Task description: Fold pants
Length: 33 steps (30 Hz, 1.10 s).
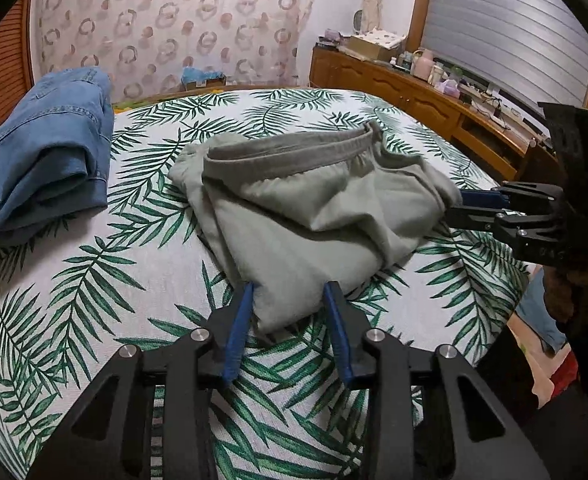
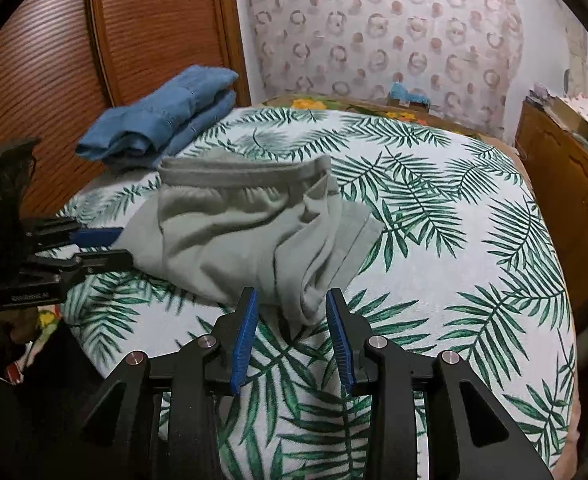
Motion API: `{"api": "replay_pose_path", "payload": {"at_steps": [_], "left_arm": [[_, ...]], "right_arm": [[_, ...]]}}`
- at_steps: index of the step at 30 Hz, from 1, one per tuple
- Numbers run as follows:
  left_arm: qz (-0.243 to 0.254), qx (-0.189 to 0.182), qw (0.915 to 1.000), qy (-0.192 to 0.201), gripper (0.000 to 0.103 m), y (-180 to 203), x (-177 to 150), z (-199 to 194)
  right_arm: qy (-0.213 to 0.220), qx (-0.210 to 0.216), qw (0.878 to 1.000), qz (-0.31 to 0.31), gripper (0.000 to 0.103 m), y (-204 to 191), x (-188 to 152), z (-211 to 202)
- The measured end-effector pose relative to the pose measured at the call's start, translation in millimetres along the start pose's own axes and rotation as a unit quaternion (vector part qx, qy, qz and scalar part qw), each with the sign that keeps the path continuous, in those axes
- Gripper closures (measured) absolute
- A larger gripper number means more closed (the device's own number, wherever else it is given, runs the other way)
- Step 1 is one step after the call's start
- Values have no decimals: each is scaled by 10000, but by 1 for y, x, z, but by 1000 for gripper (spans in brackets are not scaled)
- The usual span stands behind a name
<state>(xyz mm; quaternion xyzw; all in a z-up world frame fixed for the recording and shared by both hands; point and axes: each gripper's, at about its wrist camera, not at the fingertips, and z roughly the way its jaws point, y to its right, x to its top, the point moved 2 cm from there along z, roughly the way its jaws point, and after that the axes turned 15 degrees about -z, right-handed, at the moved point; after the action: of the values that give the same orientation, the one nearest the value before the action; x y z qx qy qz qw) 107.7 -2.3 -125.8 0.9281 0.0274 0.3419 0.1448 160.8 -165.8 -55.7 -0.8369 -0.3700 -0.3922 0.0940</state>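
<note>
Grey-green pants [image 1: 313, 216]; blue denim jeans [image 1: 42, 152]; white bed cover [image 1: 134, 280] with green palm leaves; black grippers, blue pads [image 1: 238, 332].

I see the grey-green pants [image 1: 309, 216] lying in a rumpled, partly folded heap on the bed, elastic waistband open toward twelve o'clock. A folded corner of cloth points to six o'clock, and loose creases run across the top layer.

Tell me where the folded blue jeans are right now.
The folded blue jeans lie on the leaf-print bedspread at the far left of the left wrist view, beside the wooden slatted panel and apart from the grey pants at the bed's middle.
</note>
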Motion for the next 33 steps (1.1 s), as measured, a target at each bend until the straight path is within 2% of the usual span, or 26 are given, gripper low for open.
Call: {"api": "replay_pose_path", "payload": {"at_steps": [1,2,5,7,10,12,14,16,22,26,33], "left_arm": [[1,42,10000,-8,65,-1,0,1],[1,64,10000,-15,65,-1,1,2],[-39,84,10000,-32,65,-3,1,3],[-47,73,10000,-20,65,-4,1,3],[-3,68,10000,-5,65,-3,1,4],[24,-7,10000,0,72,-3,1,4],[27,-90,10000,14,84,-2,2,4],[39,-118,9998,162,89,0,4,-4],[91,-187,9984,534,91,3,6,-40],[118,-237,9982,537,91,3,0,-53],[-132,-90,9991,401,91,-17,-10,-46]], "right_arm": [[-31,1,10000,-21,81,2,-1,2],[-68,36,10000,-36,88,4,-1,3],[23,-89,9999,-87,96,10,0,-4],[143,-193,9997,-21,97,14,1,-13],[94,-286,9995,-108,98,10,-1,-14],[62,-260,9996,-99,98,6,-4,-12],[69,-251,9997,-35,98,5,-6,-11],[96,-197,9997,55,98,7,-6,-13],[223,-124,9995,160,98,10,-12,-30],[293,32,9994,154,99,2,-22,-44],[221,-62,9997,89,100,-2,-43,-60]]}}
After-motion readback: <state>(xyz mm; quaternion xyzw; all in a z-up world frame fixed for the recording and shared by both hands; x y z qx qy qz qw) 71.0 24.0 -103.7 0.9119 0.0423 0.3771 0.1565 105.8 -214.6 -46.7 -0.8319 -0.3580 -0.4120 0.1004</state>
